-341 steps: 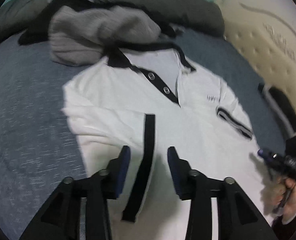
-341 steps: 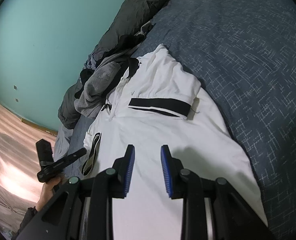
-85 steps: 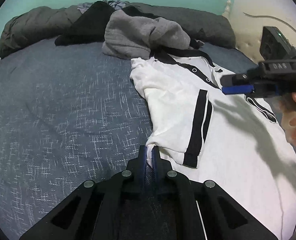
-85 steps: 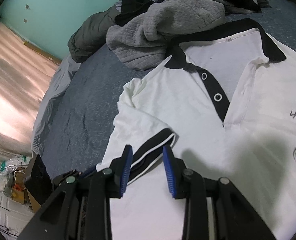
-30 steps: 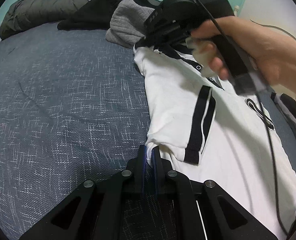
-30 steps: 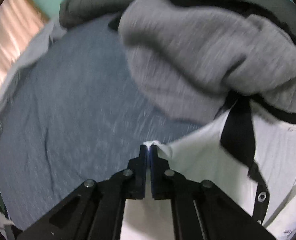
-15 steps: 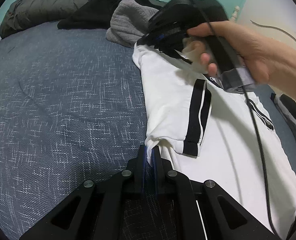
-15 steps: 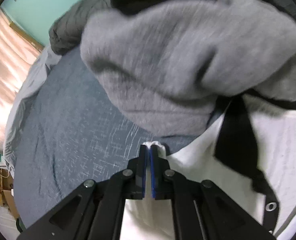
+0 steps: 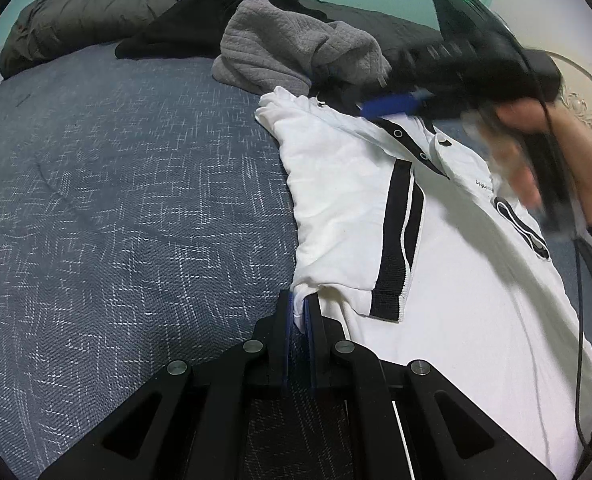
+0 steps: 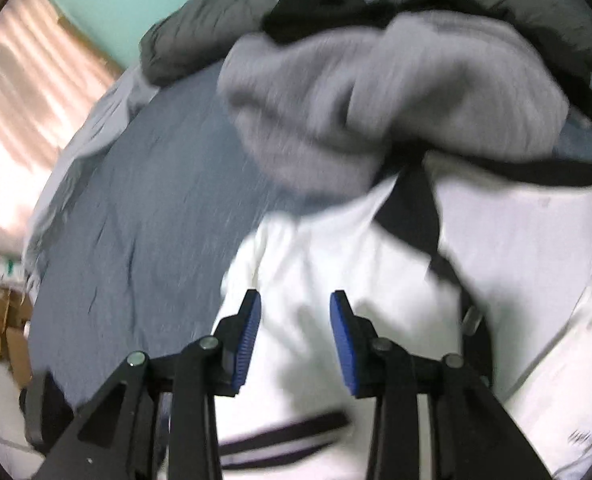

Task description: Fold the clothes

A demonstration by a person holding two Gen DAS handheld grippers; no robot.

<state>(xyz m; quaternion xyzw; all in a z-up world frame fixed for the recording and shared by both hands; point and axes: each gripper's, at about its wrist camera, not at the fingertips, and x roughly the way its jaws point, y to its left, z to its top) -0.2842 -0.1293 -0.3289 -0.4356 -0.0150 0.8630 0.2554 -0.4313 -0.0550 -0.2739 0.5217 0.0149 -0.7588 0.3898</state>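
Observation:
A white polo shirt (image 9: 456, 264) with black collar and black sleeve bands lies on the blue bedspread (image 9: 135, 200). Its left side is folded inward, so one banded sleeve rests on the chest. My left gripper (image 9: 299, 304) is shut on the shirt's folded side edge. My right gripper (image 10: 296, 312) hovers over the shirt's shoulder (image 10: 336, 264), jaws opening, nothing pinched between the pads. In the left wrist view the right gripper (image 9: 384, 106) is held by a hand (image 9: 556, 152) above the collar.
A grey knitted sweater (image 9: 291, 48) sits just beyond the collar, with black clothing (image 9: 187, 24) and a dark olive duvet (image 9: 75, 20) behind it. A cable (image 9: 578, 300) trails from the right gripper across the shirt. Boxes (image 10: 3, 320) stand on the floor beside the bed.
My right gripper has let go of the shirt's shoulder corner, opened its jaws and pulled back toward the collar. The left gripper has stayed shut on the side edge.

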